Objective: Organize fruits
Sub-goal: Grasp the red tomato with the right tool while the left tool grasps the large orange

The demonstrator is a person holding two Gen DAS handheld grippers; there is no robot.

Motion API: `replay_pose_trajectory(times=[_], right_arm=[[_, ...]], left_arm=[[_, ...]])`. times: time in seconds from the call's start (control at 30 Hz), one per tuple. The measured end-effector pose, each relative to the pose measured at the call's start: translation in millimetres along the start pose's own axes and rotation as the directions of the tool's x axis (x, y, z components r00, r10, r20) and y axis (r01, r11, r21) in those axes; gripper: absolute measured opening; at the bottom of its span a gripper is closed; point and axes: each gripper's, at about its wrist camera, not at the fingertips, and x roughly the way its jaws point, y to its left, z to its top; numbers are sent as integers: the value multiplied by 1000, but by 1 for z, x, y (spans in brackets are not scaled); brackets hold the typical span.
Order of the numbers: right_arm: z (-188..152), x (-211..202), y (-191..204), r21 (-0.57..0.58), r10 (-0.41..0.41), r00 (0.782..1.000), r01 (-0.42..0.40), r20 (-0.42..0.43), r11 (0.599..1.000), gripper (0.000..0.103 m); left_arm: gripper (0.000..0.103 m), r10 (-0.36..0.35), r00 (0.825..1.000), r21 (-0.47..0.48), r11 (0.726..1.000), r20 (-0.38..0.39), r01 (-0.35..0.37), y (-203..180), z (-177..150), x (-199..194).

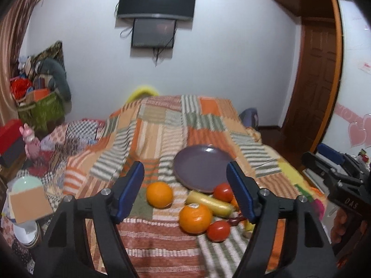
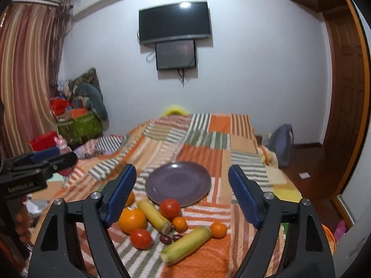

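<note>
An empty purple plate [image 1: 202,168] [image 2: 178,182] lies on a striped blanket. In front of it are two large oranges [image 1: 159,194] [image 1: 195,218] [image 2: 132,220], two tomatoes [image 1: 223,192] [image 2: 170,208] [image 2: 140,238], two small oranges [image 2: 179,223] [image 2: 218,230], two corn cobs [image 2: 154,215] [image 2: 186,245] and two dark red dates [image 2: 165,238]. My left gripper [image 1: 185,190] is open and empty above the fruit. My right gripper [image 2: 182,193] is open and empty, above the plate's near edge.
The striped blanket [image 1: 162,129] covers a bed. Boxes, a green basket [image 1: 40,111] and toys crowd the left side. A wooden door [image 1: 317,74] and bare floor lie to the right. Two screens [image 2: 175,23] hang on the far wall.
</note>
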Motion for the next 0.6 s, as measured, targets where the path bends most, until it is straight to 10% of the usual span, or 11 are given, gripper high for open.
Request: replay_pose_trajectory(times=[0.6], right_arm=[[-37,114,-11,-17,112,936,-125,-333,992,54]], left_arm=[[60,14,949,-20,1000,-316,-21,50,-41,136]])
